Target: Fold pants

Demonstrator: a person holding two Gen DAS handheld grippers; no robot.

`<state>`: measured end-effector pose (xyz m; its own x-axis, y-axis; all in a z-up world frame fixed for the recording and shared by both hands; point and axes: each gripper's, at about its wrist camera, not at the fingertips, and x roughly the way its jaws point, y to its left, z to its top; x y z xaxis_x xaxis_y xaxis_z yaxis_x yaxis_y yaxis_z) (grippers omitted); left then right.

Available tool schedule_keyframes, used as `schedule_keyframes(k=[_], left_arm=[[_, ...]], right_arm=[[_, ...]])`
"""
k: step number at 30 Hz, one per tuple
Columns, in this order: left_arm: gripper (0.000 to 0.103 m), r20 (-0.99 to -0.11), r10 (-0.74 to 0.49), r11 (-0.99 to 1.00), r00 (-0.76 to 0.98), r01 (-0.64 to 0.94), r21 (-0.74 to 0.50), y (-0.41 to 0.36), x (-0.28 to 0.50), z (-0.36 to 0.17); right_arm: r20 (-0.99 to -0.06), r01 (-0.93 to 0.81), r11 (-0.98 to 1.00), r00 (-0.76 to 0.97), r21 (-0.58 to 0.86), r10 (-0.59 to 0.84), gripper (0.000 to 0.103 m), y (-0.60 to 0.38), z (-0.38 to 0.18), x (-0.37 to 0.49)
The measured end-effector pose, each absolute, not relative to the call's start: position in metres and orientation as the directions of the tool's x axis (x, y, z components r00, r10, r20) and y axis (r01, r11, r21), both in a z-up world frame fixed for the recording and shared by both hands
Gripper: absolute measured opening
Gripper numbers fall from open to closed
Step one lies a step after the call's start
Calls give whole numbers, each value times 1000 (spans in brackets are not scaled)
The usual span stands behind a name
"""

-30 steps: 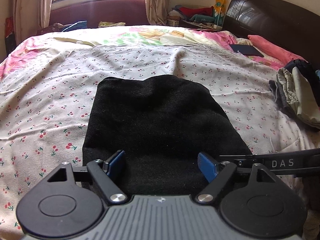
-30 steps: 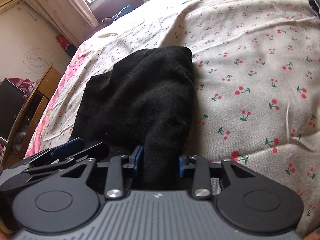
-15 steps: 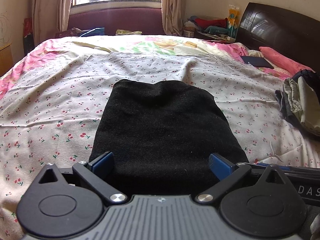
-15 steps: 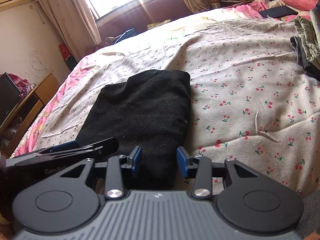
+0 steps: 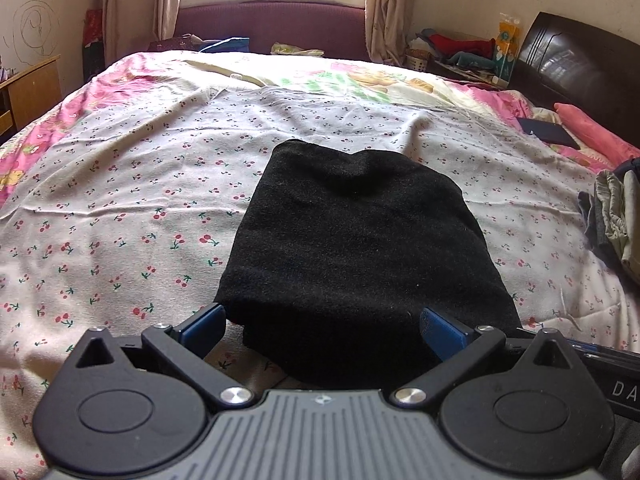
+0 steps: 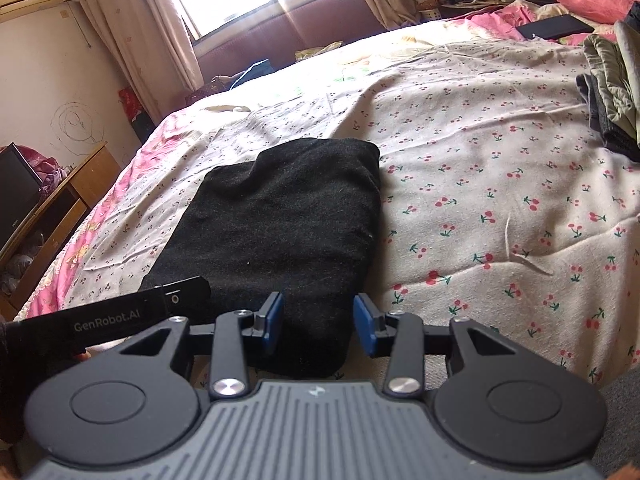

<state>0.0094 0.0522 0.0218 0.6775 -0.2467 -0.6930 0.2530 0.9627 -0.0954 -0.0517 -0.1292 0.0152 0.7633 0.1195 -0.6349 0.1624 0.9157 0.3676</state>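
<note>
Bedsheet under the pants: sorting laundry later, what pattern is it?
Pale bedsheet with small red cherries; clearest in right wrist view.

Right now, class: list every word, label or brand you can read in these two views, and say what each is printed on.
"GenRobot.AI": on the left gripper's black finger, right wrist view.
"DA": cut off at the frame edge, on the right gripper's black finger, left wrist view.
Yellow-green box by the headboard: print too blurred to read.

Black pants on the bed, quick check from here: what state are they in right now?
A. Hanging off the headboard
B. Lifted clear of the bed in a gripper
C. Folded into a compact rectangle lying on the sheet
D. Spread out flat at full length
C. The black pants lie as a compact folded rectangle on the cherry-print sheet, with neither gripper lifting them.
</note>
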Motion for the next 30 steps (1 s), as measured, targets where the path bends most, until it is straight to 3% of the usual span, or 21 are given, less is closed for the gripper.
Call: schedule_keyframes(k=[9,16,30], left_arm=[[103,-683,-91,978,725,193,74,53,-16,45],[103,-725,-125,972,677,232,49,48,-11,27],[103,-739,-164,975,653,223,-19,46,1,10]], right_arm=[[-627,119,891,751,438,208,44,-137,17,-54],[-633,147,880,748,451,200,44,-142,13,-55],[-664,145,942,741,304,100,44,-117,6,-54]])
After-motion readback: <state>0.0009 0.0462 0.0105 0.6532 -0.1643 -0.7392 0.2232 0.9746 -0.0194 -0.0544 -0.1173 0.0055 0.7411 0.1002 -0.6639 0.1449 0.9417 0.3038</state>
